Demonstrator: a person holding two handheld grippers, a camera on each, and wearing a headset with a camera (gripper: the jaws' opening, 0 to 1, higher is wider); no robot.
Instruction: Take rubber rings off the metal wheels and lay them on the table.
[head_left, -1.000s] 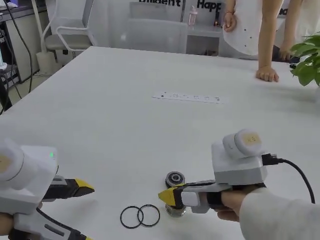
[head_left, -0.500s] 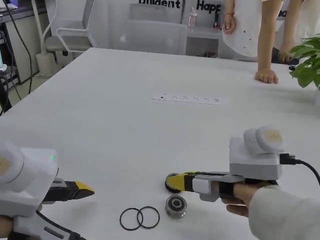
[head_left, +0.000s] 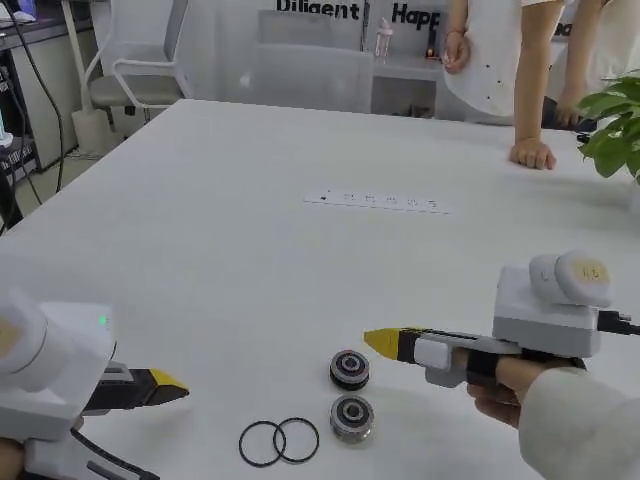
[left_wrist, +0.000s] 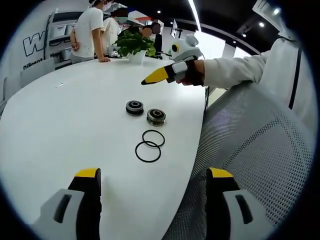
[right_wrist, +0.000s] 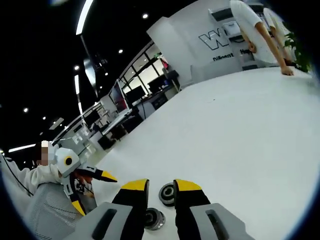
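Head view: two metal wheels lie flat on the white surface – one wheel (head_left: 349, 369) just beyond the other wheel (head_left: 352, 416), near but apart. Two rubber rings (head_left: 280, 437) lie flat just left of the nearer wheel and overlap a little. The right hand-held gripper (head_left: 385, 342) hovers beside the farther wheel, its yellow tips close together. The left hand-held gripper (head_left: 165, 385) is low on the left, well apart from the rings.

Left gripper view: the jaws of the left hand-held gripper (left_wrist: 154, 175) are spread wide, with nothing between them – rings and wheels lie ahead.

Right gripper view: the jaws of the right hand-held gripper (right_wrist: 161, 186) are almost pressed together and pinch nothing; the wheels lie below them.
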